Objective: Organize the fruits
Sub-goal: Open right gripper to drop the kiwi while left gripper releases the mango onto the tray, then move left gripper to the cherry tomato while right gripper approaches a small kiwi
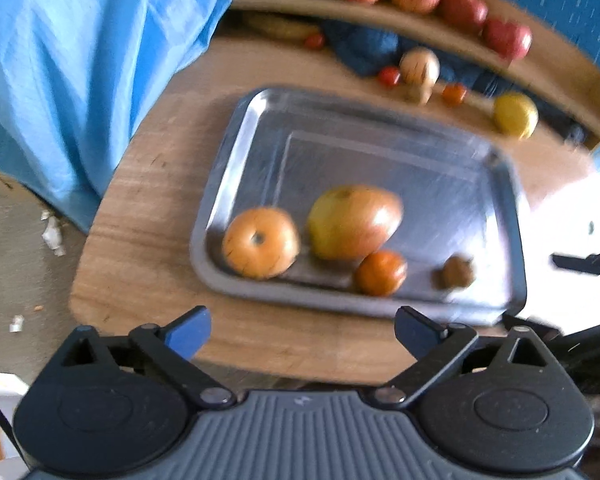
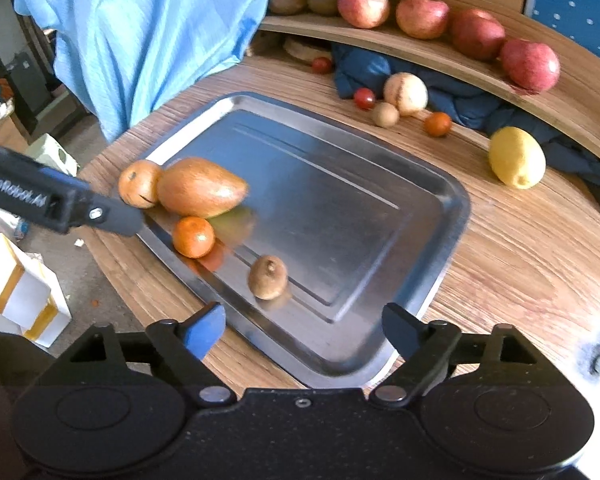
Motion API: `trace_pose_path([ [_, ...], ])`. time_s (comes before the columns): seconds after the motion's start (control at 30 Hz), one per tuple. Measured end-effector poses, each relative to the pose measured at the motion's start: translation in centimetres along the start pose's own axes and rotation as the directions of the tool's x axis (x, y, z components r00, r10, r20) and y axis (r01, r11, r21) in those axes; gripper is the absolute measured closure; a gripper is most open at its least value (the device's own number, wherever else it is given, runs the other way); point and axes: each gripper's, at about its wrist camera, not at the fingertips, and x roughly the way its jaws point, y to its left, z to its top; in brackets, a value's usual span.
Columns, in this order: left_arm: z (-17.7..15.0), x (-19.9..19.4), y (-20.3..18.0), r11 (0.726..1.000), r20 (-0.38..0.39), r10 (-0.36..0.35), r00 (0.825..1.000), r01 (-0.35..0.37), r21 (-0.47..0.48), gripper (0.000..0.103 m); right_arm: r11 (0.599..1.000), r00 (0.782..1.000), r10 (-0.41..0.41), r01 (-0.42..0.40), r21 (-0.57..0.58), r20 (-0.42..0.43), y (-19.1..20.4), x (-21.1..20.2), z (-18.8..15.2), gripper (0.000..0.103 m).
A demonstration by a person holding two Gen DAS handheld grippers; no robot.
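Steel tray (image 2: 420,216) on wooden surface (image 2: 520,264) carries mango (image 2: 200,186), two oranges, small brown fruit (image 2: 268,277). Left hand-held gripper (image 1: 303,330) and right hand-held gripper (image 2: 303,326): both spread, empty. We approach lemon (image 2: 517,157) next, centring fingers before closing.

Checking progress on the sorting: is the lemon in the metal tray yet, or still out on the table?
Out. The lemon lies on the wooden table, clear of the metal tray, beside the dark blue cloth.
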Motion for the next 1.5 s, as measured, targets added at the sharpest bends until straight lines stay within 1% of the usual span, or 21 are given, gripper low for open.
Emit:
trace_pose_path([
  [0.1, -0.4, 0.6, -0.1, 0.998, -0.046, 0.056, 0.997, -0.055, 0.028, 0.003, 1.0, 1.0, -0.023, 0.024, 0.015, -0.015, -0.5, -0.2, -0.3, 0.008],
  [0.23, -0.4, 1.1, -0.2, 0.991, -0.083, 0.128, 0.988, -0.123, 0.055, 0.002, 0.998, 0.998, -0.047, 0.048, 0.042, -0.038, -1.0, -0.3, -0.8, 0.005],
  [0.3, -0.2, 1.0, 0.0, 0.988, -0.083, 0.143, 0.986, -0.138, 0.064, 0.001, 0.997, 0.998, -0.052, 0.055, 0.057, -0.044, -1.2, -0.3, -1.0, 0.003],
  [0.43, 0.5, 1.0, 0.3, 0.983, -0.079, 0.176, 0.981, -0.17, 0.076, 0.001, 0.994, 0.996, -0.074, 0.078, 0.083, -0.049, -1.7, -0.2, -1.1, 0.002],
  [0.57, 1.4, 1.0, 0.4, 0.979, -0.071, 0.193, 0.979, -0.186, 0.088, 0.001, 0.99, 0.995, -0.091, 0.096, 0.103, -0.051, -2.3, 0.1, -0.8, 0.001],
  [1.0, 6.3, 1.2, 1.0, 0.974, -0.019, 0.19, 0.982, -0.186, 0.132, 0.001, 0.979, 0.992, -0.118, 0.122, 0.161, -0.031, -3.6, 1.2, 1.5, 0.001],
  [1.17, 8.4, 1.6, 1.0, 0.973, 0.003, 0.177, 0.984, -0.176, 0.148, 0.001, 0.975, 0.991, -0.128, 0.13, 0.181, -0.022, -3.9, 1.6, 2.4, 0.001],
  [1.27, 9.7, 2.3, 0.3, 0.972, 0.014, 0.163, 0.986, -0.163, 0.168, 0.001, 0.971, 0.99, -0.138, 0.139, 0.193, -0.016, -4.1, 1.9, 3.0, 0.001],
  [1.5, 12.7, 3.4, -2.7, 0.965, 0.036, 0.095, 0.995, -0.101, 0.241, 0.001, 0.959, 0.987, -0.163, 0.157, 0.235, 0.009, -4.7, 2.1, 4.1, 0.001],
])
